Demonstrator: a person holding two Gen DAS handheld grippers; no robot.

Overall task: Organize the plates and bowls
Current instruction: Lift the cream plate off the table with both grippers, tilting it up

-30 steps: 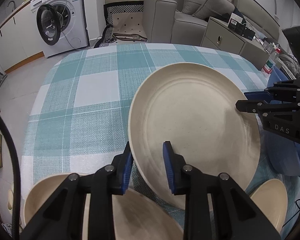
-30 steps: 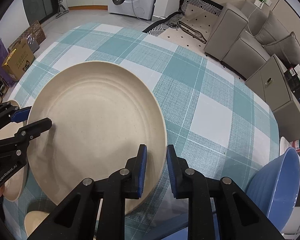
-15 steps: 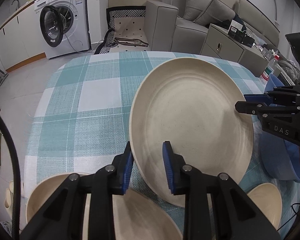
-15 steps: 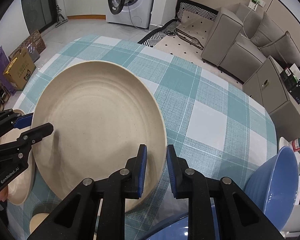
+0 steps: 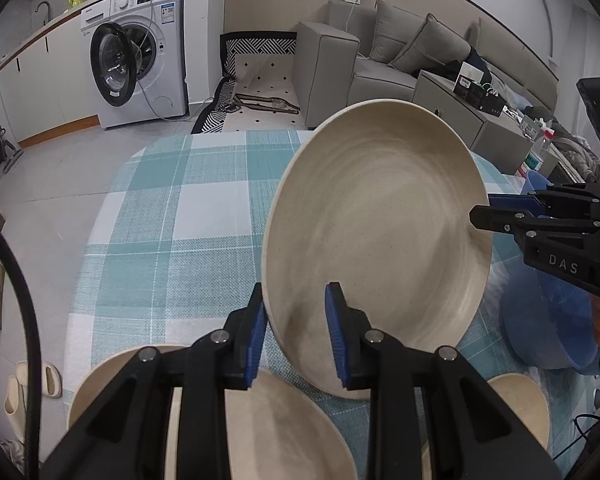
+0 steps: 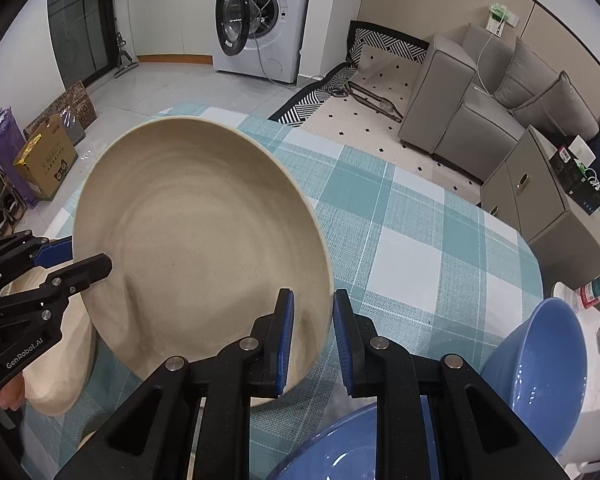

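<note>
A large cream plate (image 5: 380,236) is held in the air above the checked table, gripped at opposite edges by both grippers. My left gripper (image 5: 296,320) is shut on its near left rim. My right gripper (image 6: 312,332) is shut on its right rim; it also shows in the left wrist view (image 5: 496,210). The plate fills the middle of the right wrist view (image 6: 196,248), where the left gripper (image 6: 80,256) shows at the left. A cream plate (image 5: 268,424) lies below my left gripper, with a small cream bowl (image 5: 516,400) to its right.
Blue bowls (image 6: 540,360) stand at the table's right side, one also in the left wrist view (image 5: 548,320). The teal checked tablecloth (image 5: 180,220) covers the table. A washing machine (image 5: 136,52), a grey sofa (image 5: 380,60) and a cabinet stand beyond.
Both grippers have lifted the large plate up off the table and tilted it; it stands higher and more upright than a second ago.
</note>
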